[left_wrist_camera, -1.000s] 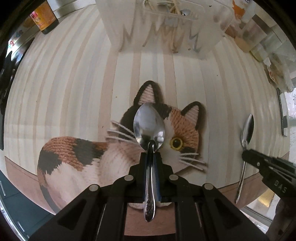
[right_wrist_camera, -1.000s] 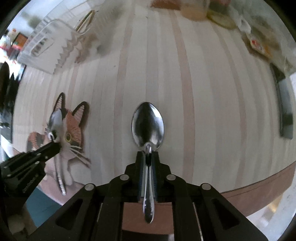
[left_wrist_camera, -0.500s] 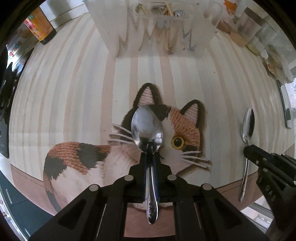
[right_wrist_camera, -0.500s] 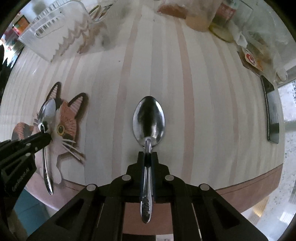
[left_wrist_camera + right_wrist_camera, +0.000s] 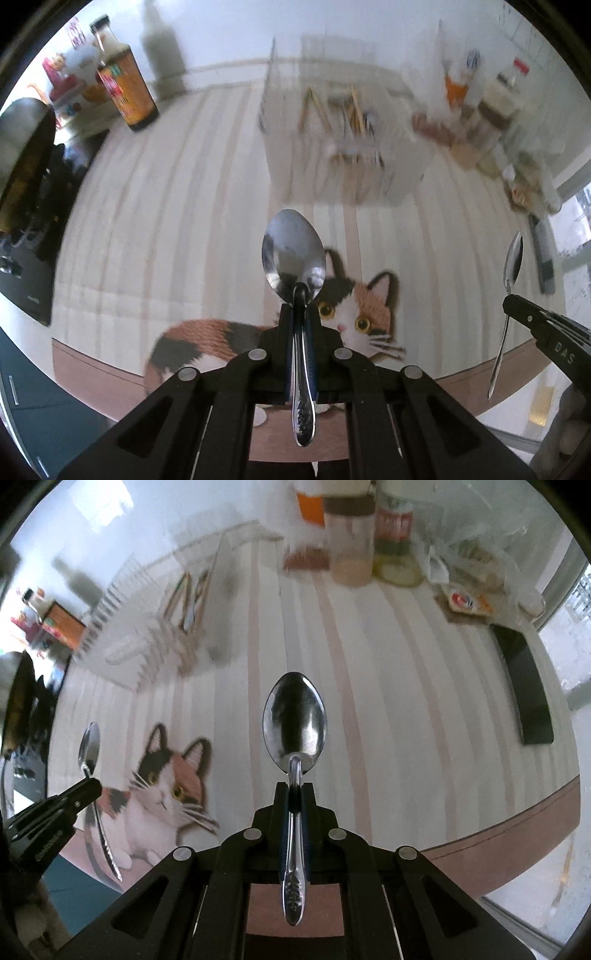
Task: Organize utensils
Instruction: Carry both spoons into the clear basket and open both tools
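My left gripper is shut on the neck of a steel spoon, bowl pointing away, held in the air above the cat-shaped mat. My right gripper is shut on a second steel spoon the same way, over the bare striped tabletop. Each gripper shows in the other's view: the right gripper with its spoon at the right edge, the left gripper with its spoon at the left. A clear plastic utensil rack holding chopsticks stands blurred at the table's far side.
A brown sauce bottle stands far left, jars and bottles along the back right, and a dark flat object lies near the right edge. A stove with a pan borders the left. The table's rounded front edge runs below both grippers.
Both grippers have risen off the table with their spoons and tilted up, so the rack, bottles and back wall now show. The cat mat sits lower and smaller.
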The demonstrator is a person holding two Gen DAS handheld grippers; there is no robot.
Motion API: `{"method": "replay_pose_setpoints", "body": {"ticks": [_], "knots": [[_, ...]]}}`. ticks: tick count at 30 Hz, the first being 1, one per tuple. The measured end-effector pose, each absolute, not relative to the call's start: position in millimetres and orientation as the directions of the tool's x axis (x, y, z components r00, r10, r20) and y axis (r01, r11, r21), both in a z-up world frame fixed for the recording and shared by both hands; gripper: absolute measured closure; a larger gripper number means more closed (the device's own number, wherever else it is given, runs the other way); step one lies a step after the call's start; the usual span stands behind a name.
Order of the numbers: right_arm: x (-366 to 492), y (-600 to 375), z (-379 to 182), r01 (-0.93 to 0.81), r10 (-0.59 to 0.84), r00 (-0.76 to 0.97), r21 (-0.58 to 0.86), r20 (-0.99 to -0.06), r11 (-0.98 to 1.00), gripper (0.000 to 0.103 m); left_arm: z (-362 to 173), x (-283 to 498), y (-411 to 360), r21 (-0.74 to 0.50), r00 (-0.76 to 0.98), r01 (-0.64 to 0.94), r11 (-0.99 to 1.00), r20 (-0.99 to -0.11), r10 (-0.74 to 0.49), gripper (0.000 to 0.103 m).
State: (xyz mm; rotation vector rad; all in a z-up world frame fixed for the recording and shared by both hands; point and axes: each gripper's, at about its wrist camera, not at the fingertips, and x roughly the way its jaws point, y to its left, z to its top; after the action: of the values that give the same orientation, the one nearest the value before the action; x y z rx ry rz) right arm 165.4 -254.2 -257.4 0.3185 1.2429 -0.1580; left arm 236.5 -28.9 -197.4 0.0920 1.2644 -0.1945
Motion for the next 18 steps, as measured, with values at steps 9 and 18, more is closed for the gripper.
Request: {"method": "replay_pose_setpoints", "body": {"ticks": [9,18], "knots": [[210.5,-232.8,-209.4,0.249,0.086,0.446,0.216,-0.891,0.944,0.097,-120.9,256.9,-16.1,-0.078,0.435,0.184,0.98,-0.887,-0.152,0.099],[268.2,-220.9,-145.9,0.152,0.128,0.565,0.255,-0.815,0.955,0.097,-69.8,313.1,-32.8,-0.098,0.513,0.199,0.975,-0.837,-0.189,0.099]]}}
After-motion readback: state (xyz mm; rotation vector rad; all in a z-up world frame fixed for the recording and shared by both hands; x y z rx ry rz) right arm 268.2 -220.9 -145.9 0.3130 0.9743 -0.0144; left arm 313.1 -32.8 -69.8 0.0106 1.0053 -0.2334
